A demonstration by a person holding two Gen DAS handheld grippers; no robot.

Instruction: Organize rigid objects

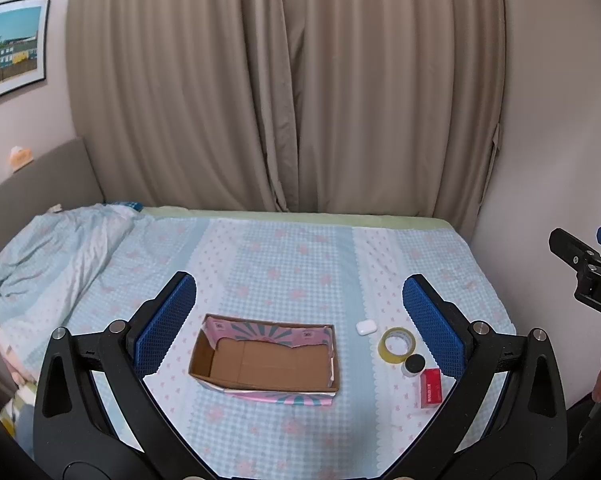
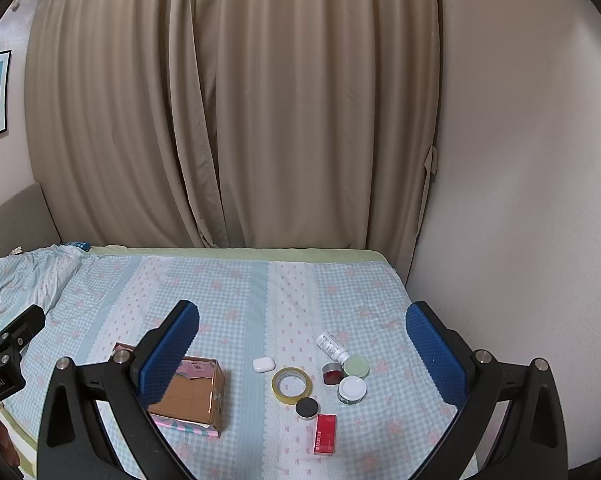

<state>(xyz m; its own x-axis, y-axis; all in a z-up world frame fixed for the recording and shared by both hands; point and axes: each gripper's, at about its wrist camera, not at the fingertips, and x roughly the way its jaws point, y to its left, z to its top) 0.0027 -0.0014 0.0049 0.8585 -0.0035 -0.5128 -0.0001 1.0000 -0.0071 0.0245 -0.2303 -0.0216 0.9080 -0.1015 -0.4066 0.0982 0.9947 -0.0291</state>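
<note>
1. Left gripper (image 1: pixel 298 322) is spread wide, nothing between its blue pads (image 1: pixel 165 322), hanging above the bed with the cardboard box (image 1: pixel 265 356) sitting right in the gap.
2. Right gripper (image 2: pixel 302 350) is just as wide apart and holds nothing, hovering over the pile of small stuff.
3. The box is an open tray, brown inside, pink and teal pattern on the flaps and outside. Nothing in it as far as I can see.
4. Just right of the box: a white earbud case (image 2: pixel 263 364), then a roll of yellowish clear tape (image 2: pixel 292 385) lying flat, near it.
5. In front of the tape there's a little jar with a black lid (image 2: pixel 306 408), and a red carton (image 2: pixel 325 434) lying flat just beside that.
6. Further right, bunched together: a dark red jar (image 2: pixel 331 374), a green-lidded jar (image 2: pixel 356 367), a white-lidded jar (image 2: pixel 352 389), and a white bottle (image 2: pixel 332 347) tipped on its side behind them.
7. All of it sits on a blue checked bedsheet (image 2: pixel 228 292). Beige curtains (image 2: pixel 236 112) hang behind the bed.
</note>
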